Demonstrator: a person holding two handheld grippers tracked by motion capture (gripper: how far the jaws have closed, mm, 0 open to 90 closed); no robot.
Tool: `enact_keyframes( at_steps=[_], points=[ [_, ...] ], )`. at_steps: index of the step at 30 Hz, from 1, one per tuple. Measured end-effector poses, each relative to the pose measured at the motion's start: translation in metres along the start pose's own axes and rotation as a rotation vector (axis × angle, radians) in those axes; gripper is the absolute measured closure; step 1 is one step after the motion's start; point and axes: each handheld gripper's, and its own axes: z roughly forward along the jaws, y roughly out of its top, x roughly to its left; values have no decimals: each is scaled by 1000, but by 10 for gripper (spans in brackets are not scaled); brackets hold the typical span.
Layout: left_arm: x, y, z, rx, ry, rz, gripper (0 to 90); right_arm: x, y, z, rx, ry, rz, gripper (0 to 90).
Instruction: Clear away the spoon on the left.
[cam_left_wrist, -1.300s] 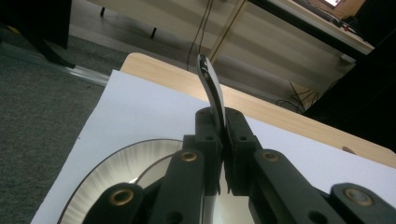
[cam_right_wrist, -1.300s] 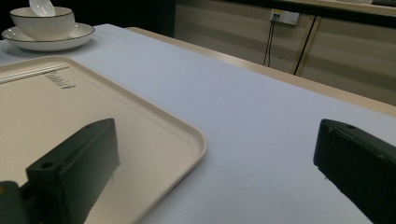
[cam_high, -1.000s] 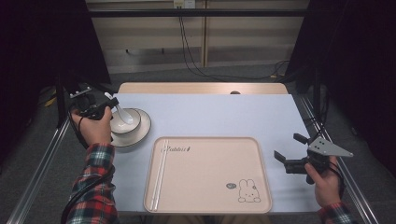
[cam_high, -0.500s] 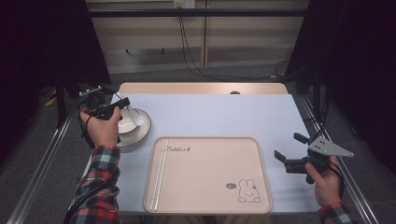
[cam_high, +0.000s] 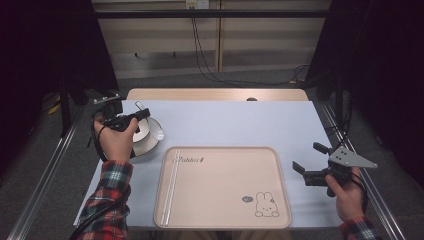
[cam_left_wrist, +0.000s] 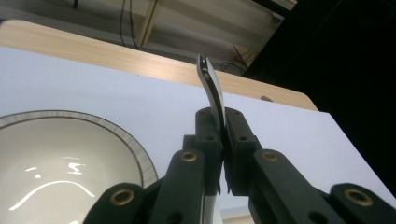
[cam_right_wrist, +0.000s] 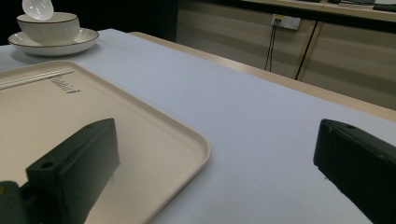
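My left gripper (cam_high: 144, 116) is shut on the handle of a white spoon (cam_high: 155, 133). The spoon's scoop hangs just above a white bowl (cam_high: 145, 136) that stands on a dark-rimmed plate (cam_high: 146, 148) at the table's left. In the left gripper view the spoon handle (cam_left_wrist: 211, 88) sticks up between the closed jaws of the left gripper (cam_left_wrist: 223, 122), with the bowl (cam_left_wrist: 56, 158) below left. My right gripper (cam_high: 309, 158) stands open above the table, right of the beige tray (cam_high: 222, 200). The right gripper view has the spoon (cam_right_wrist: 37, 8), bowl (cam_right_wrist: 49, 28) and plate (cam_right_wrist: 51, 47) far off.
The beige tray (cam_right_wrist: 154, 135) with a rabbit drawing (cam_high: 265, 205) lies front and centre on the pale blue table (cam_high: 235, 125). Two thin pale strips (cam_high: 171, 185) run along the tray's left side. Cables hang beyond the table's wooden far edge (cam_high: 215, 94).
My left hand has moved right, over the plate, carrying the spoon so that its scoop now hangs at the bowl's right rim. The right gripper has stayed put.
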Motion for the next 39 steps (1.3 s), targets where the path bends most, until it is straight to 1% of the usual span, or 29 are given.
enact_keyframes(
  at_steps=[2, 3, 4, 5, 6, 8, 9, 10, 11, 13, 14, 15, 16, 17, 18, 19, 20, 21, 23, 24, 25, 26, 27, 28, 32, 35, 37, 38, 39],
  points=[
    [-2, -1, 2, 7, -6, -5, 862, 0, 0, 0, 2, 0, -4, 0],
    [-4, -2, 3, 11, -11, -10, 862, 0, 0, 0, 0, -9, -4, 0],
    [-4, -3, 4, 10, -18, -6, 862, 0, 0, -1, -2, -6, 2, 0],
    [-5, -4, 5, 21, -25, -5, 862, 0, 0, -1, -2, -3, 5, 0],
    [-7, -4, 6, 23, -28, -6, 862, 0, 0, -1, -1, -10, 7, 0],
    [-9, -6, 8, 33, -42, -7, 862, 0, 0, 0, -1, -6, 2, 0],
    [-10, -7, 8, 43, -46, -4, 862, 0, 0, 0, 1, -7, 2, 0],
    [-11, -8, 8, 37, -44, 1, 862, 0, 0, 0, 1, 1, 0, 0],
    [-12, -8, 8, 44, -52, 3, 862, 1, 0, 0, -2, -7, -5, 0],
    [-14, -9, 8, 47, -60, 5, 862, 2, -1, 0, 3, -2, 4, 0],
    [-15, -10, 8, 48, -58, 2, 862, 2, -1, -1, 5, -5, 4, 0],
    [-16, -11, 8, 47, -65, -1, 862, 2, -1, -2, 9, -1, 2, 0],
    [-16, -11, 8, 54, -61, 12, 862, 2, -2, -2, 7, -4, -4, 0],
    [-18, -12, 8, 51, -67, -1, 862, 2, -2, -3, 9, -9, 1, 0],
    [-18, -12, 9, 58, -69, 8, 862, 2, -2, -4, 8, -3, -2, 0],
    [-19, -13, 10, 61, -74, 5, 862, 3, -3, -5, 4, -10, 2, 0],
    [-19, -13, 10, 67, -73, 18, 862, 2, -2, -7, 10, -12, -1, 0],
    [-19, -13, 11, 68, -72, 17, 862, 2, -3, -7, 5, -15, -7, 0],
    [-20, -14, 13, 67, -87, 9, 862, 2, -4, -10, 7, -22, 3, 0],
    [-21, -15, 14, 75, -95, 10, 862, 2, -5, -11, 7, -21, 9, 0],
    [-23, -17, 15, 83, -93, 19, 862, 1, -6, -12, 9, -21, 5, 0],
    [-25, -18, 17, 81, -100, 10, 862, 1, -6, -14, 12, -26, 9, 0],
    [-26, -19, 18, 93, -101, 18, 862, 1, -6, -15, 14, -23, 8, 0],
    [-27, -21, 20, 95, -106, 18, 862, 2, -6, -15, 3, -30, 8, 0],
    [-31, -25, 25, 127, -115, 27, 862, 2, -5, -15, 2, -20, 4, 0],
    [-36, -28, 28, 161, -125, 39, 862, 1, -5, -14, 3, -29, 4, 0],
    [-38, -29, 30, 173, -126, 54, 862, 1, -5, -14, 4, -22, 9, 0],
    [-39, -30, 32, 177, -130, 49, 862, 1, -5, -13, 2, -23, 8, 0],
    [-40, -31, 32, 186, -131, 57, 862, 1, -5, -13, 6, -15, 11, 0]
  ],
)
